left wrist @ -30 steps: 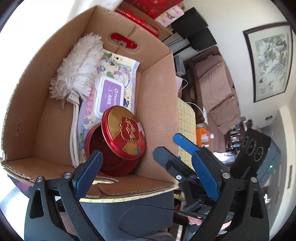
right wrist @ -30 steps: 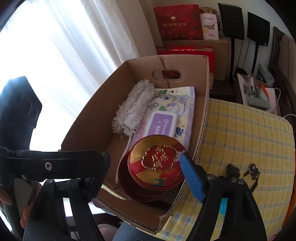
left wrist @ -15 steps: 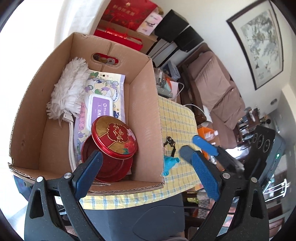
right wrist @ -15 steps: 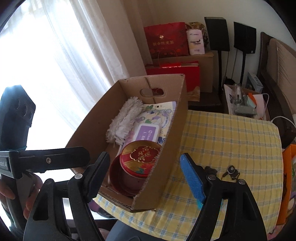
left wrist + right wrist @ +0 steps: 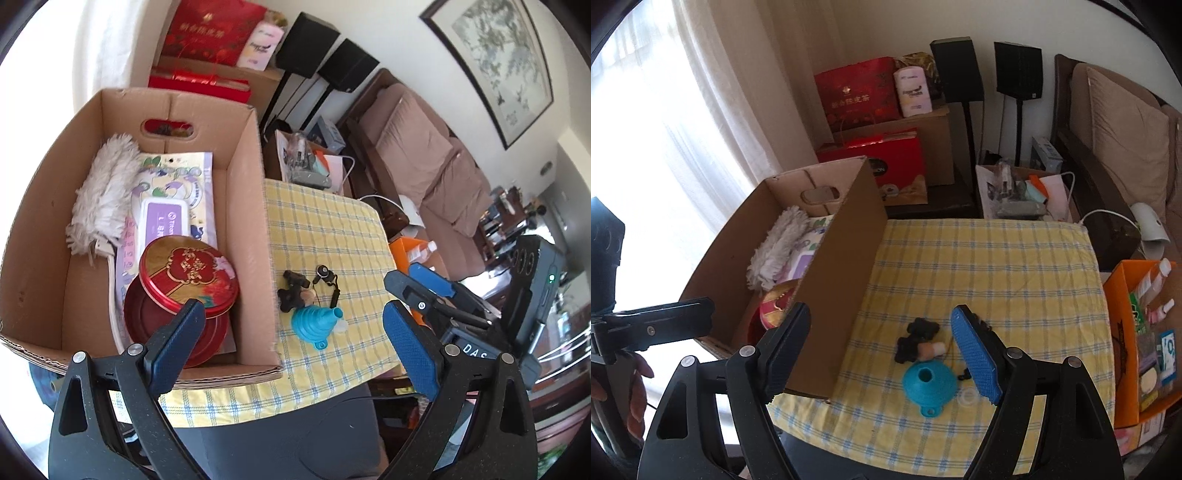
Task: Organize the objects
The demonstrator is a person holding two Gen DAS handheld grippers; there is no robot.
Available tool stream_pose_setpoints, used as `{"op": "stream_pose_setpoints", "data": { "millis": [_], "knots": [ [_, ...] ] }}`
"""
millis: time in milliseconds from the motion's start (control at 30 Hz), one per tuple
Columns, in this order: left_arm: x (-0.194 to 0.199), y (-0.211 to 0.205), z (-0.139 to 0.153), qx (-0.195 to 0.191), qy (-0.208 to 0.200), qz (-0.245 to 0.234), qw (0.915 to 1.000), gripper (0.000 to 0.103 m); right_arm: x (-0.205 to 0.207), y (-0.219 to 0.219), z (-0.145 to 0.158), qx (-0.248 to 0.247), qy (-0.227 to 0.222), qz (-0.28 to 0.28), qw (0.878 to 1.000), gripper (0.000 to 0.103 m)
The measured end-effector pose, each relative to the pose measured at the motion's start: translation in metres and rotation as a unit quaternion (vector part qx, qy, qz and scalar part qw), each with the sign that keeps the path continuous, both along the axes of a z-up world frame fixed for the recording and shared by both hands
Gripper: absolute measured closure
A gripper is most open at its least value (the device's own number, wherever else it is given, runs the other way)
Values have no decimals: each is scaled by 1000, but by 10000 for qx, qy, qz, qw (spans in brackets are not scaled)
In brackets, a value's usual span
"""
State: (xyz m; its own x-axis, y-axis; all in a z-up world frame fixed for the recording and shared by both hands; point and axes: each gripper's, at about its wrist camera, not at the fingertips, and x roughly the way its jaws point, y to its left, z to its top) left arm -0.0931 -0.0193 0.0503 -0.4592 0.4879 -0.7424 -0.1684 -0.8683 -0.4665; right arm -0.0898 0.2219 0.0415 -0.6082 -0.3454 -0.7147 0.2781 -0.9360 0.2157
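Note:
A cardboard box (image 5: 243,206) (image 5: 846,266) stands on the left of the yellow checked tablecloth (image 5: 325,229) (image 5: 990,266). It holds a red and gold round tin (image 5: 188,277) (image 5: 775,306), a white duster (image 5: 103,188) (image 5: 775,243) and a wet-wipes pack (image 5: 170,206). On the cloth lie a blue funnel (image 5: 314,325) (image 5: 929,382), a black toy piece (image 5: 291,291) (image 5: 918,338) and a small black clip with a cord (image 5: 327,278). My left gripper (image 5: 291,350) is open and empty above the box's near corner. My right gripper (image 5: 882,354) is open and empty above the funnel; it also shows in the left wrist view (image 5: 421,280).
An orange box (image 5: 1137,332) of bottles stands right of the table. Red gift boxes (image 5: 864,96), two black speakers (image 5: 1015,70), a brown sofa (image 5: 424,158) and a cluttered side table (image 5: 1019,192) lie beyond. A bright curtained window (image 5: 665,129) is on the left.
Both grippers pulled back and up from the box, and the right one swung right. The tablecloth, funnel and black pieces have come into view. The tin stays in the box.

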Motion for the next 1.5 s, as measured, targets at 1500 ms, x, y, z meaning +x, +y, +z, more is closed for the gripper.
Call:
{"op": "stream_pose_setpoints", "data": {
  "millis": [1500],
  "knots": [
    [28,148,-35,-1329,825,-444,9867,7,37,124,-38,695,56,-1065,9919,22]
  ]
}}
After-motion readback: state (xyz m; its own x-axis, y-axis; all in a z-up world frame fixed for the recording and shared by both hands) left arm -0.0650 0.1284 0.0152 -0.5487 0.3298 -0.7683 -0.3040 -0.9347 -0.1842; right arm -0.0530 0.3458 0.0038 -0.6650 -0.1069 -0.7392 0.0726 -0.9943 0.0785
